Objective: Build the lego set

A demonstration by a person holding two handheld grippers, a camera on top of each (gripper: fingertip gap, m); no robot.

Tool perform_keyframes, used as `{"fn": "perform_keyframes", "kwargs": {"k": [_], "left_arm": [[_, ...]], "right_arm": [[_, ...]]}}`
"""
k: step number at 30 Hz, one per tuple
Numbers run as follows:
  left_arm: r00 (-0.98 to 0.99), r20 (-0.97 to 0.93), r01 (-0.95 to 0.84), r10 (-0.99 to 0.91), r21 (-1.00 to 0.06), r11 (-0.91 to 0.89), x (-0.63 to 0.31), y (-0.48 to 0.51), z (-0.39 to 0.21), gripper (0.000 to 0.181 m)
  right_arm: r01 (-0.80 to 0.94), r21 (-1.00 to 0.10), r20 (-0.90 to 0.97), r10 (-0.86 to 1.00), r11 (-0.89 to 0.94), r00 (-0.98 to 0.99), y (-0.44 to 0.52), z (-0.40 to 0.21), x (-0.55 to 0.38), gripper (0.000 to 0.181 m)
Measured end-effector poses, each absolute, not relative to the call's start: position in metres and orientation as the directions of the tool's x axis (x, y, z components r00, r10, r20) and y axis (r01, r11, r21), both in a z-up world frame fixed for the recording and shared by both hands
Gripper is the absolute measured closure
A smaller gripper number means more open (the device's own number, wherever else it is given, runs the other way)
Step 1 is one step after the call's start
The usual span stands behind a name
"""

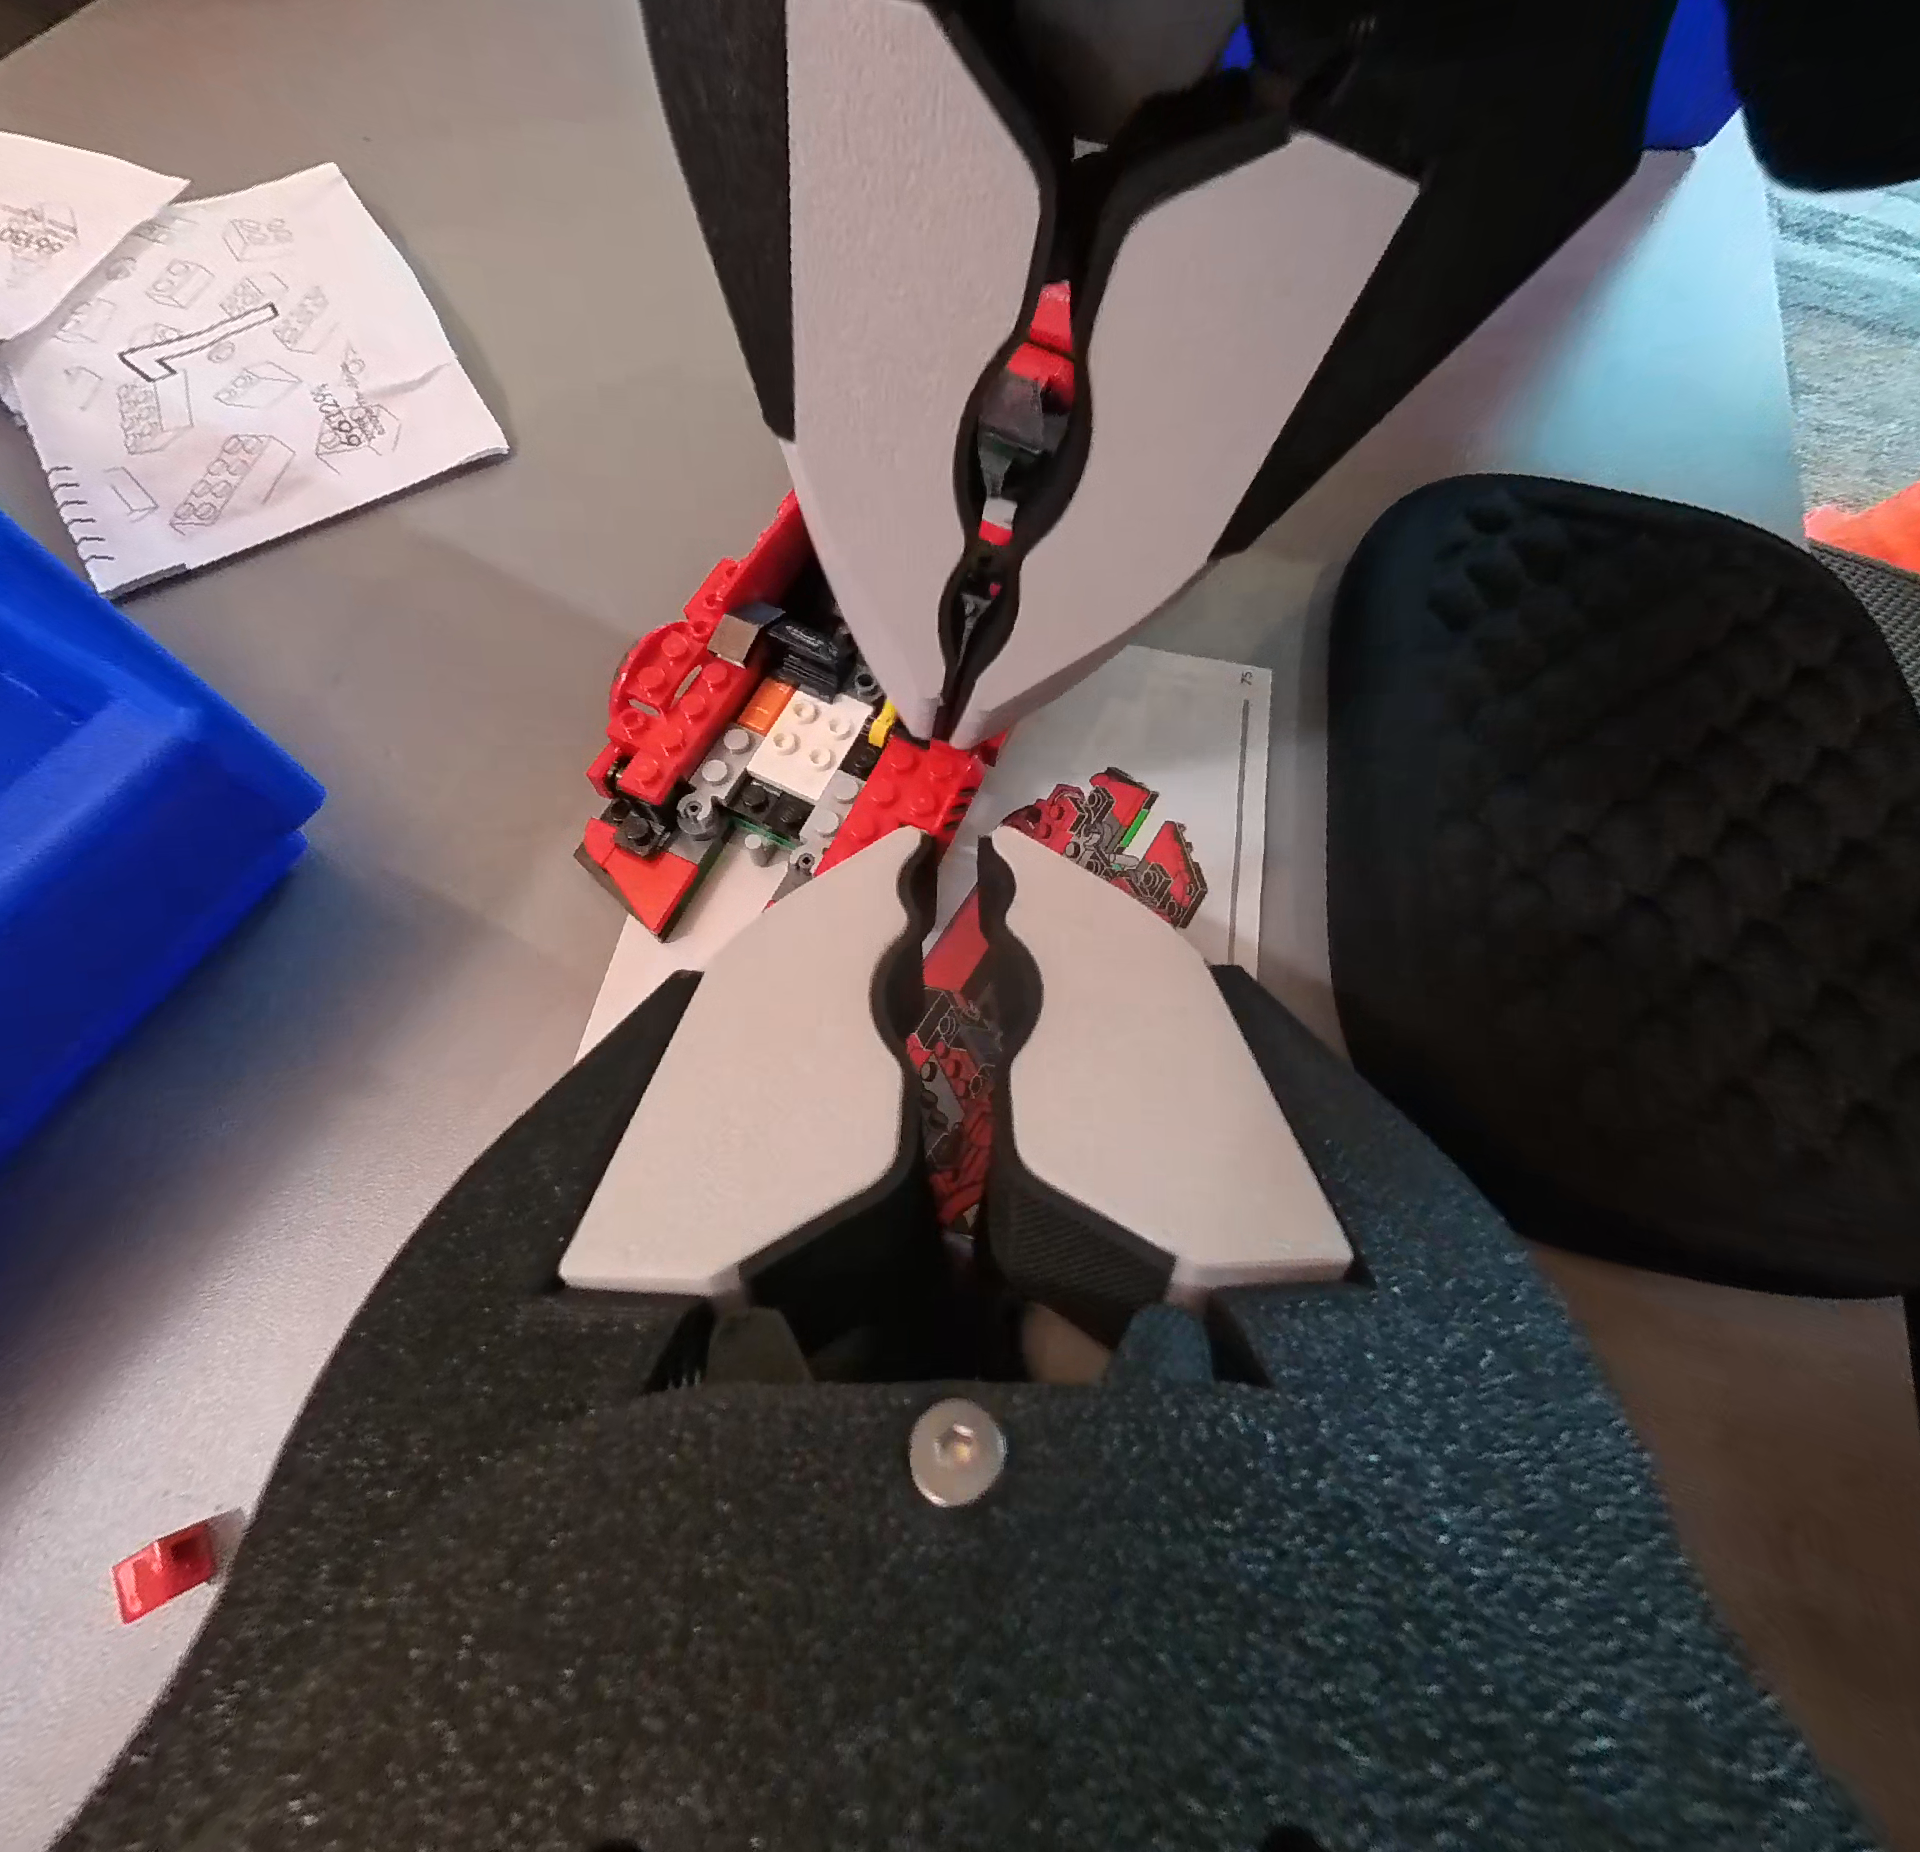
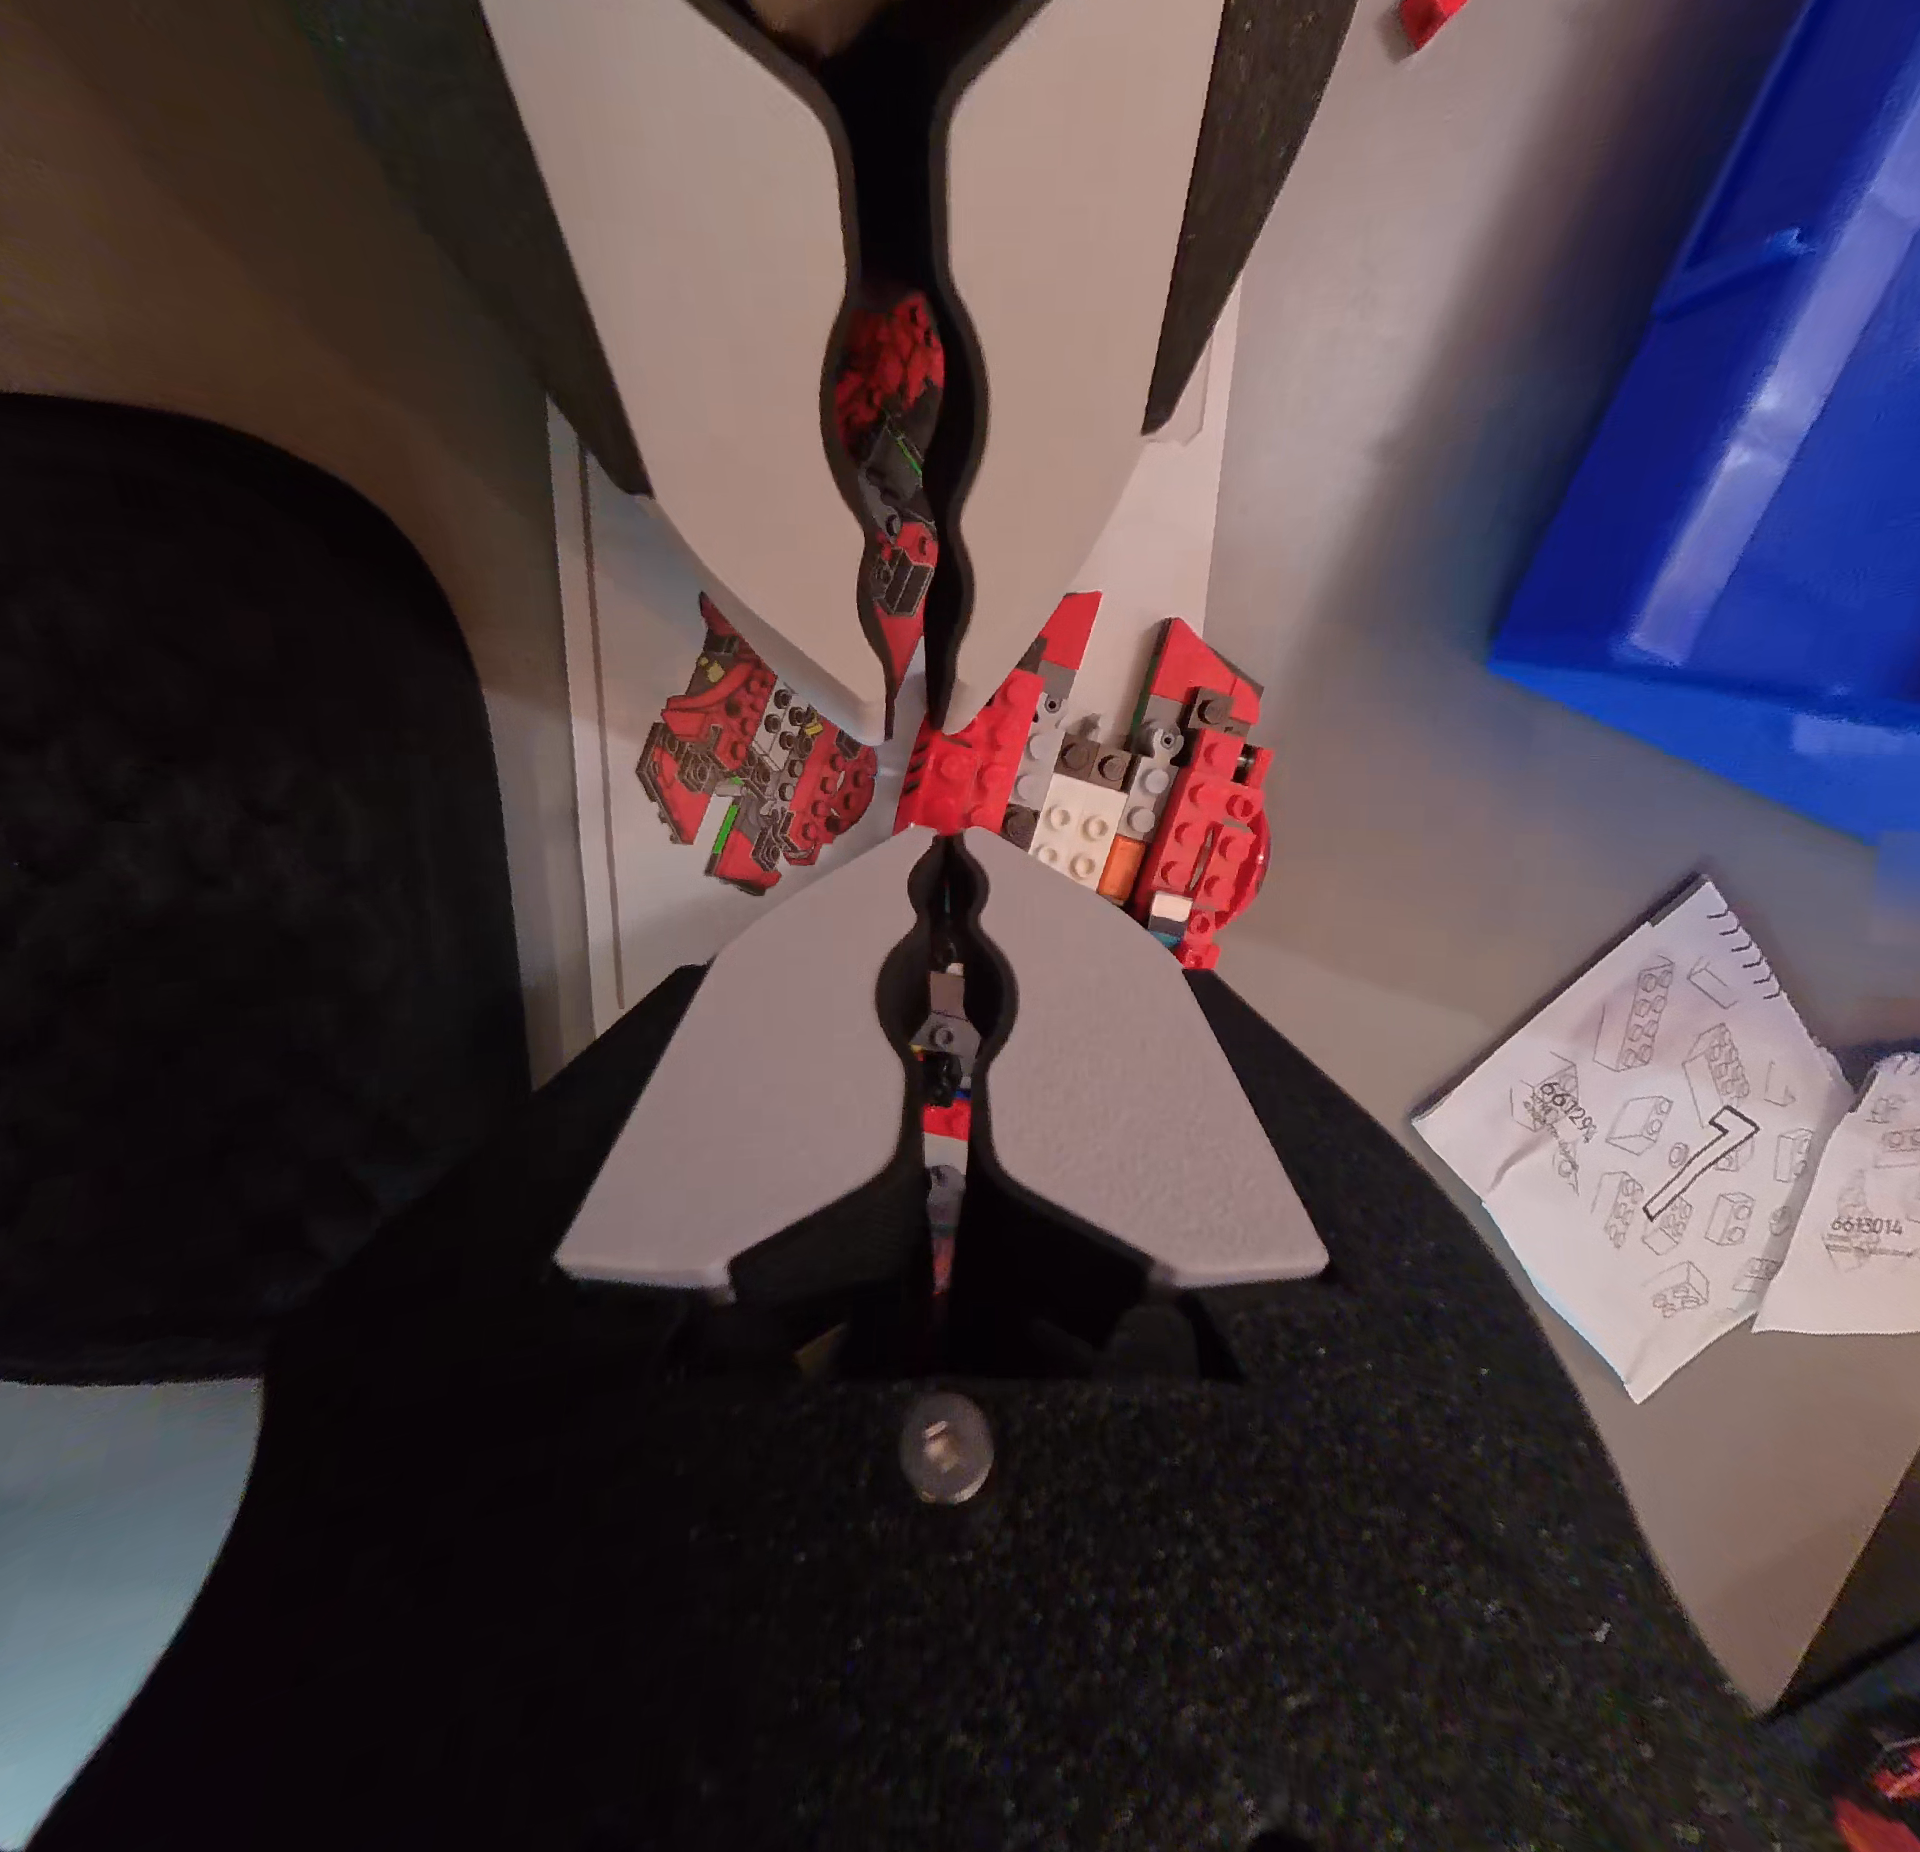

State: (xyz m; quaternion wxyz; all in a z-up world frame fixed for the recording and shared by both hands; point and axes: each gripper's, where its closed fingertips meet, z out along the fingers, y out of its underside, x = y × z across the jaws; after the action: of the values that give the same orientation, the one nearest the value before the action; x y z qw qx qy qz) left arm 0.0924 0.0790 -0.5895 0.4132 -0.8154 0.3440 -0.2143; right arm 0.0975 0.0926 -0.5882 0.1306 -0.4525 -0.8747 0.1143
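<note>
The half-built red lego model [image 1: 790, 753] lies on the tabletop [image 1: 436, 763] partly over the instruction booklet [image 1: 1195, 753], while the left gripper [image 1: 951, 844] and right gripper [image 2: 940, 846], both nearly closed, meet tip-to-tip at its red plate [image 1: 925, 789], seemingly pressing it down.

The left hand-held gripper [image 1: 954, 838] points forward, its grey fingers [image 1: 774, 1064] nearly together with a thin gap at the tips. The right hand-held gripper [image 2: 948, 841] faces it tip to tip from the opposite side, its fingers [image 2: 1127, 1085] likewise drawn in to a thin slit.
</note>
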Motion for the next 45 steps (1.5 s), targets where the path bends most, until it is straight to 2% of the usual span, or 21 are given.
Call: {"fn": "perform_keyframes", "kwargs": {"k": [18,22,28,30,45], "left_arm": [[0.652,0.083,-0.387,-0.754,-0.818,-0.425,0.094,0.076,-0.591,0.178],[0.660,0.082,-0.386,-0.746,-0.816,-0.431,0.093,0.077,-0.591,0.176],[0.670,0.088,-0.365,-0.737,-0.826,-0.430,0.091,0.078,-0.589,0.175],[0.675,0.098,-0.351,-0.731,-0.829,-0.436,0.090,0.079,-0.588,0.174],[0.673,0.101,-0.362,-0.732,-0.818,-0.446,0.091,0.079,-0.590,0.174]], "right_arm": [[0.775,-0.317,0.102,0.832,0.547,-0.545,0.087,-0.590,0.100,0.181],[0.753,-0.282,0.181,0.804,0.595,-0.567,0.095,-0.586,0.095,0.181],[0.785,-0.403,0.066,0.870,0.471,-0.488,0.102,-0.571,0.092,0.181],[0.803,-0.380,0.020,0.872,0.460,-0.490,0.100,-0.577,0.100,0.181],[0.785,-0.332,0.066,0.843,0.523,-0.534,0.096,-0.588,0.099,0.180]]}}
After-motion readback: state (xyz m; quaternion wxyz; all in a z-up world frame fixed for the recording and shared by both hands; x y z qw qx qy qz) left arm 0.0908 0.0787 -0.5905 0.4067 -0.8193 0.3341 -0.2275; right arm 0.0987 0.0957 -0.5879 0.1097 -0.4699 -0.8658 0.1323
